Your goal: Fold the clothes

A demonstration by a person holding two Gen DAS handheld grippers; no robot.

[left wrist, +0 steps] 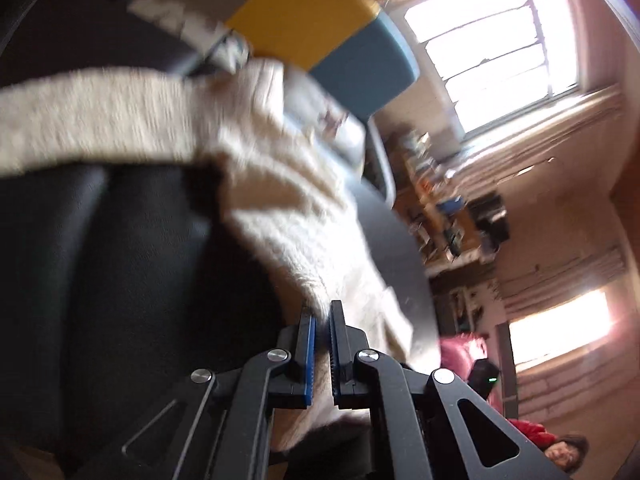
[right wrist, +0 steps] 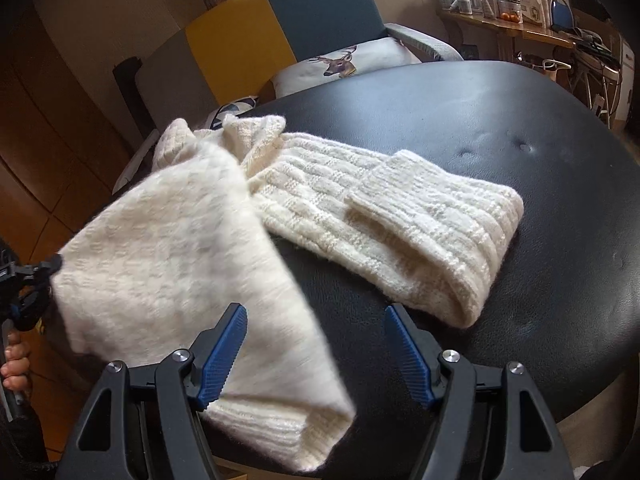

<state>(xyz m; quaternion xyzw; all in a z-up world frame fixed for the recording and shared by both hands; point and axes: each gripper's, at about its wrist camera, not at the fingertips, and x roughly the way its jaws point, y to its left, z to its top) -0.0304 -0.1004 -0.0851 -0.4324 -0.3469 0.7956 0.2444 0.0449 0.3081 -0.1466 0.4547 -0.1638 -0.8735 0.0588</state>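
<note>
A cream knitted garment (right wrist: 320, 204) lies on a black padded surface (right wrist: 500, 132). Its right part is folded into a thick band; its left part (right wrist: 160, 256) is lifted and blurred. My left gripper (left wrist: 323, 322) is shut on an edge of the cream knit (left wrist: 280, 216), which stretches away from the jaws in the left wrist view. That same left gripper (right wrist: 36, 280) shows at the left edge of the right wrist view, holding the raised corner. My right gripper (right wrist: 316, 320) is open just above the lower part of the knit, nothing between its blue pads (right wrist: 222, 356).
A yellow and teal armchair (right wrist: 304, 12) with a deer cushion (right wrist: 344, 64) stands behind the padded surface. A cluttered wooden shelf (right wrist: 504, 8) is at the far right. A hand (right wrist: 16, 364) grips the left tool's handle. Bright windows (left wrist: 492, 52) show in the left wrist view.
</note>
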